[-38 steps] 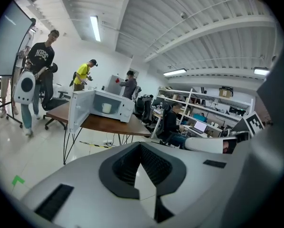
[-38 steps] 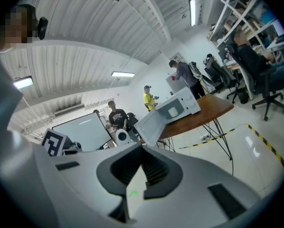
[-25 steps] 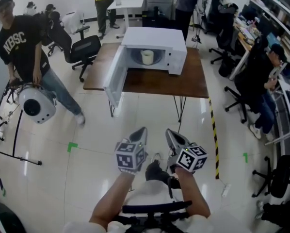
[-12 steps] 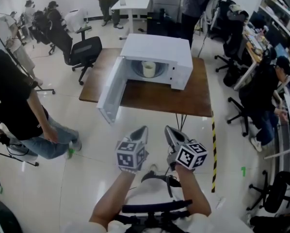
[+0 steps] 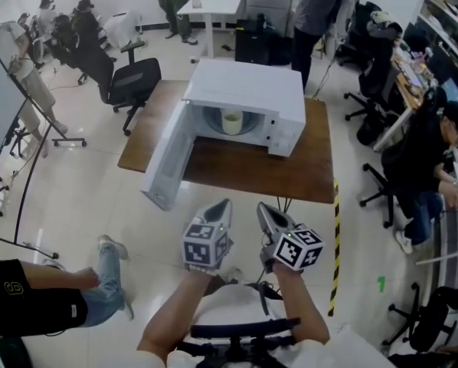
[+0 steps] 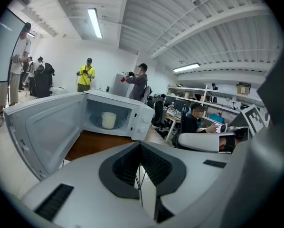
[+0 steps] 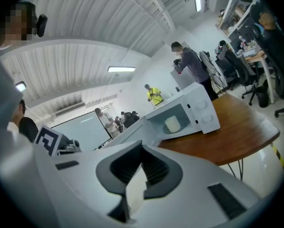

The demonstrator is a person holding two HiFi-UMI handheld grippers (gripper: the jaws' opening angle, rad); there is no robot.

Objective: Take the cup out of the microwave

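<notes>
Vs a sec ago: microwave [image 5: 248,90] sits bigger and lower in the head view, and the table [image 5: 252,171] front edge is now near the gripper tips, so we've closed in. The person in black [image 5: 37,305] who stood at left w/ a white round device is now down in the bottom-left corner. Only torso, an arm and one leg are in shot, and the device is gone from view. Both grippers sit at the same spot in frame as before, side by side, jaws unchanged.

Left gripper [image 5: 224,205]: clenched, jaws tip to tip, nothing betw. them. Right gripper [image 5: 266,208]: same, clamped together on nothing. Both aim toward the microwave, well short of it, over the pale floor [image 5: 99,190] in front of the table.

Containers. The microwave is white and stands on the brown table. Its door [image 5: 166,156] is swung wide open to the left and reaches out past the table's front-left edge. Inside is the cup [image 5: 230,119], cream-coloured and upright on the round glass turntable [image 5: 246,123], approx. mid-cavity, clear of the walls. What's in the cup I can't tell, too small and seen side-on.

Round the table: black office chair [image 5: 133,79] at far left, a seated person [image 5: 432,152] at a desk on the right, and a yellow-black tape strip [image 5: 335,244] on the floor by the table's right side.
</notes>
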